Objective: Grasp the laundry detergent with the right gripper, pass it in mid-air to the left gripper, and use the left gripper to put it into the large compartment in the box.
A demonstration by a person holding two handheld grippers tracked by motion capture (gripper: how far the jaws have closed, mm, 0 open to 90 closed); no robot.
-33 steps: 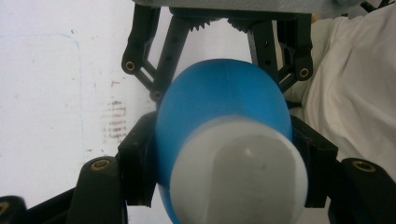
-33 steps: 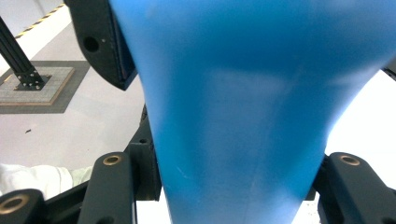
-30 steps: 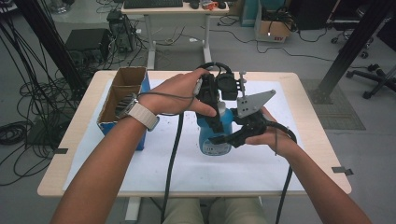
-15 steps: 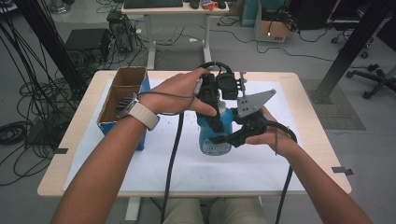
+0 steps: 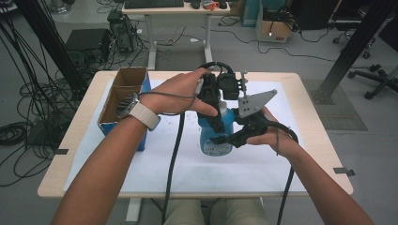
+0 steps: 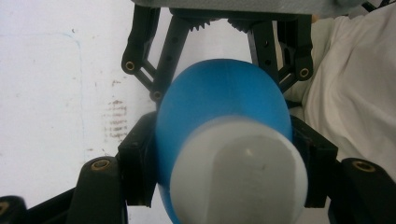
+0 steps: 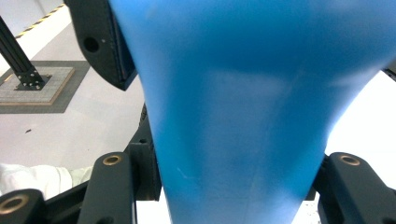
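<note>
Nothing has moved: both grippers stay clamped on the blue plastic bottle [image 5: 217, 136] with white cap.
Left gripper [image 5: 217, 123] pinches its neck, right gripper [image 5: 221, 139] its body; open brown cardboard box [image 5: 123, 96] stands well left.

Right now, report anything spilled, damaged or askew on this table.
Nothing looks spilled or broken. The blue bottle is clamped by both the left gripper and the right gripper. The white sheet carries faint brownish smudges, seen in the left gripper view. The cardboard box sits open at the left.
</note>
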